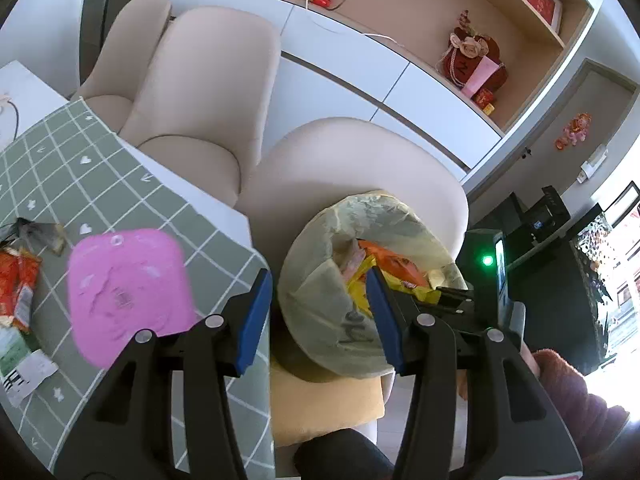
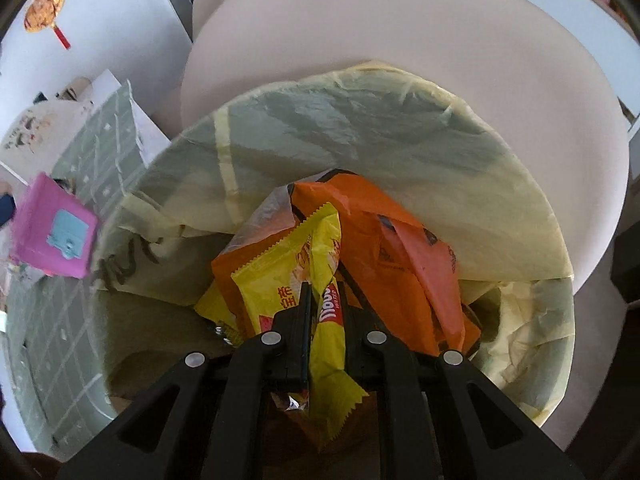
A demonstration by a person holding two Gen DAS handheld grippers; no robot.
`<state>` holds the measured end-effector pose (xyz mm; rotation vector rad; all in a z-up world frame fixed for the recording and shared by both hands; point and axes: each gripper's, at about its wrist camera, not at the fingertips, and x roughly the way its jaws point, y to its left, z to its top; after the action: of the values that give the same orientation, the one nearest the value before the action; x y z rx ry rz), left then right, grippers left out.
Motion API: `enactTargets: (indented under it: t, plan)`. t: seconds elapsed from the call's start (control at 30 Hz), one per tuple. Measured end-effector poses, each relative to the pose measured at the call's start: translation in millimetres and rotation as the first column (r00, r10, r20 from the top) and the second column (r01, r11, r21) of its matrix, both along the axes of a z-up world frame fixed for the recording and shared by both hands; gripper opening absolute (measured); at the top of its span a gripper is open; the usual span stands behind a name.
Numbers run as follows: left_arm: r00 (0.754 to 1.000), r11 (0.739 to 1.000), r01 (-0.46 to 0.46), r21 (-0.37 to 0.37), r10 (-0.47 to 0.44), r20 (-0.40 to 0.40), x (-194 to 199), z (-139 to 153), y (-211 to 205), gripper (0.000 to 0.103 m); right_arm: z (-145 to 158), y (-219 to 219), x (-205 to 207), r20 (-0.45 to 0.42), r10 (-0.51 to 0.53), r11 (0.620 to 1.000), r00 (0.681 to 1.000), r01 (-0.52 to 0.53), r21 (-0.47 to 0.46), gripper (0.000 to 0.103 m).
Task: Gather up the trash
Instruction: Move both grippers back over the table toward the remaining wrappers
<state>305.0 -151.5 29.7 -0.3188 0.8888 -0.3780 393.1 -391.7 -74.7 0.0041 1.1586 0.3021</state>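
Now the right gripper [image 2: 325,304], over the liner-lined bin [image 2: 532,360], pinches a yellow wafer wrapper [image 2: 328,344]; nxt it needs letting go. Left gripper [image 1: 320,312] hangs unclenched, w/ nothing between its pads.

Daylight from window [image 1: 624,280] at my right, blown out to white there. Rest of room evenly bright, soft shadows only. Pink box [image 1: 128,296] smeared by motion blur in left view, likewise in right view. Left fingers [image 1: 256,320] sharp. Bin liner [image 2: 360,128] in right view dim, greenish, shaded inside; wrappers [image 2: 320,264] crisp. Heavy fisheye bending on shelves [image 1: 460,32], black vignette in corners of both views.
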Motion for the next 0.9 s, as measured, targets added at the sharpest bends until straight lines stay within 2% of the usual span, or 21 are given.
enactTargets:
  t: [0.03,0.1,0.13,0.2,0.4,0.53,0.67,0.77,0.8,0.9]
  plan:
    - [1.0,1.0,-0.007,0.004,0.007,0.003,-4,1,5,0.047,3,-4,-3,0.009,-0.001,1.0,1.0,0.001,0.003,0.017]
    - [1.0,1.0,-0.019,0.008,0.019,0.006,-10,2,16,0.049,9,-8,-10,0.036,-0.007,1.0,0.999,0.007,0.011,0.035]
    - [1.0,1.0,-0.027,0.01,0.027,0.008,-13,2,22,0.049,13,-9,-13,0.047,-0.006,1.0,0.999,0.005,0.029,0.037]
    - [0.999,0.999,-0.045,0.014,0.045,0.012,-21,2,34,0.05,23,-11,-21,0.068,-0.016,0.999,0.998,0.012,0.049,0.049]
    - [0.989,0.989,-0.147,0.016,0.147,0.011,-52,-6,91,0.05,65,-6,-45,0.183,-0.049,0.999,0.982,0.045,0.022,0.052]
    - [0.973,0.973,-0.23,0.021,0.229,0.011,-78,-14,132,0.05,98,12,-59,0.237,-0.028,0.999,0.971,0.02,0.033,0.052]
    - [0.939,0.939,-0.344,0.022,0.344,-0.007,-108,-23,180,0.05,124,57,-71,0.29,0.027,0.998,0.957,-0.041,0.042,0.053]
    - [0.902,0.901,-0.431,0.042,0.431,-0.004,-134,-27,217,0.05,133,86,-81,0.313,0.07,0.992,0.947,-0.098,0.075,0.053]
    - [0.882,0.881,-0.47,0.048,0.471,-0.006,-145,-30,234,0.05,135,95,-84,0.319,0.082,0.989,0.944,-0.116,0.088,0.053]
    - [0.841,0.84,-0.54,0.057,0.541,-0.02,-166,-35,266,0.05,130,131,-88,0.292,0.144,0.972,0.946,-0.191,0.139,0.053]
